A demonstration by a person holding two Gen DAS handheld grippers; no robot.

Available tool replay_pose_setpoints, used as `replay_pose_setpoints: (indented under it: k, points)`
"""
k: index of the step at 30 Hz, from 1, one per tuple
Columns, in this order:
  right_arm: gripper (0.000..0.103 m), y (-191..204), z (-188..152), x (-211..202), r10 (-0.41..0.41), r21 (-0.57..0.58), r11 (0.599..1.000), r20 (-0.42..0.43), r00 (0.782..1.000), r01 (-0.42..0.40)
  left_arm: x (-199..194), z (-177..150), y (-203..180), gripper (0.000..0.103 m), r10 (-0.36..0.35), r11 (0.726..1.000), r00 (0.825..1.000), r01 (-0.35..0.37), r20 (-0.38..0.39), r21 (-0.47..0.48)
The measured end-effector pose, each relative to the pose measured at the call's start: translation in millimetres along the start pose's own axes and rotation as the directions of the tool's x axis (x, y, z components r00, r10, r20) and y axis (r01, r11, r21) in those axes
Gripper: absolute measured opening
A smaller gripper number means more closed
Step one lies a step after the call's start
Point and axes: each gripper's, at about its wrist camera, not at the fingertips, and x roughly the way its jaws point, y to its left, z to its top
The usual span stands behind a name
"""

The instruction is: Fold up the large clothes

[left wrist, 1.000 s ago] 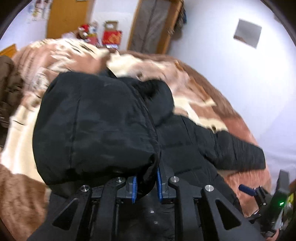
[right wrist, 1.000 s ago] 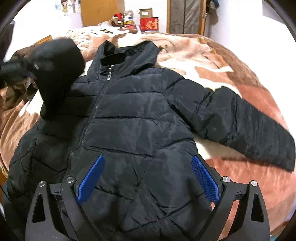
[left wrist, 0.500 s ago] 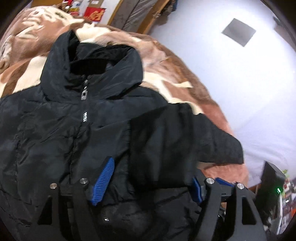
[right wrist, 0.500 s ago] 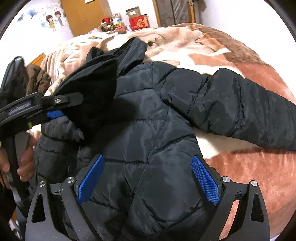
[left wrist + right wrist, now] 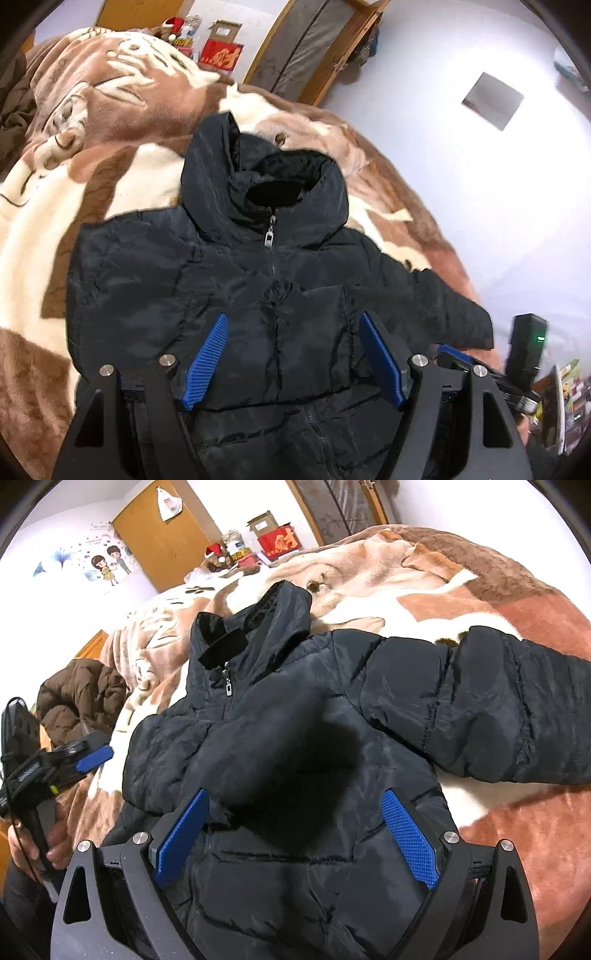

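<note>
Black puffer jacket [image 5: 280, 314] flat on blanket-covered bed [image 5: 110, 110], zipper up, hood away from cameras; one sleeve folded across chest, other [image 5: 498, 701] stretched sideways. Left gripper [image 5: 293, 360] fingers spread wide, empty, over jacket. Right gripper [image 5: 295, 840] fingers likewise spread, empty.

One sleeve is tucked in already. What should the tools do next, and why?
Probably the right tool, open and empty, should reach for the outstretched sleeve and fold it across the black jacket. That sleeve lies flat on the blanket.
</note>
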Motion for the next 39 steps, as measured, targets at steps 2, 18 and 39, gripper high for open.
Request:
replay_pose_setpoints:
  k: [2, 18, 39]
  points:
    - [0.095, -1.7, -0.1, 6.7, -0.001, 0.008, 1.0, -0.019, 1.0, 0.001, -1.6, 1.7, 2.8, 0.075, 0.075, 0.995, 0.997, -0.077, 0.031, 0.058]
    - [0.029, -28.0, 45.5, 99.2, -0.194, -0.063, 0.98, -0.173, 0.966, 0.186, 74.4, -11.4, 96.7, 0.069, 0.334, 0.939, 0.936, -0.34, -0.114, -0.044]
    - [0.029, -2.0, 51.9, 143.8, -0.34, -0.31, 0.902, -0.077, 0.937, 0.301, 113.6, 6.1, 126.6, 0.07, 0.472, 0.881, 0.878, -0.472, -0.077, 0.017]
